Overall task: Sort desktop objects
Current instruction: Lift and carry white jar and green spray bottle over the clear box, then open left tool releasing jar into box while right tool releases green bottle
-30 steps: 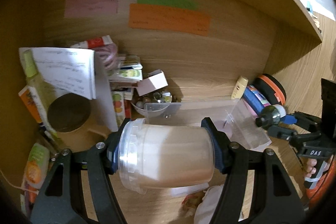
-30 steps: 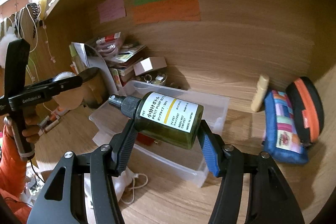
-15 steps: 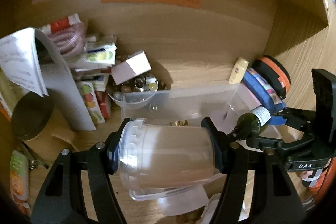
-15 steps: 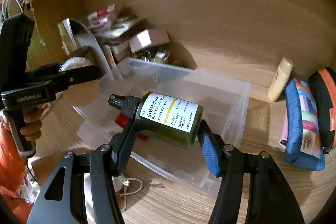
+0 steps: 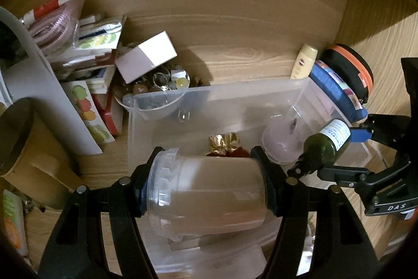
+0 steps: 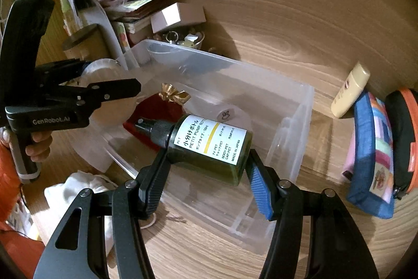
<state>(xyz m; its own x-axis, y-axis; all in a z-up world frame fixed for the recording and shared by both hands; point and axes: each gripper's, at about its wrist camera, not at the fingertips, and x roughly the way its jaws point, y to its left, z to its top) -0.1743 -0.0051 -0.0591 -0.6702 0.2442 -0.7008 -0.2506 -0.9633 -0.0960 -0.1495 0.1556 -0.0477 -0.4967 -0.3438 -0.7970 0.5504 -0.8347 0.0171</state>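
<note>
My left gripper is shut on a clear plastic jar with a ribbed lid, held sideways over the near edge of a clear plastic bin. My right gripper is shut on a dark green pump bottle with a white label, also lying sideways, above the bin's right half. In the left wrist view that bottle hangs at the bin's right end. Inside the bin lie a red pouch with a gold top and a round pale lid.
Behind the bin stand a small bowl of trinkets, a white box, stacked packets and a brown cup. A cream tube, a blue patchwork pouch and a black-orange case lie to the right. White cloth lies in front.
Both grippers have sunk and tipped downward toward the bin, each still holding its object. The bin now fills more of both views, and the wall notes have slid to the top edge.
</note>
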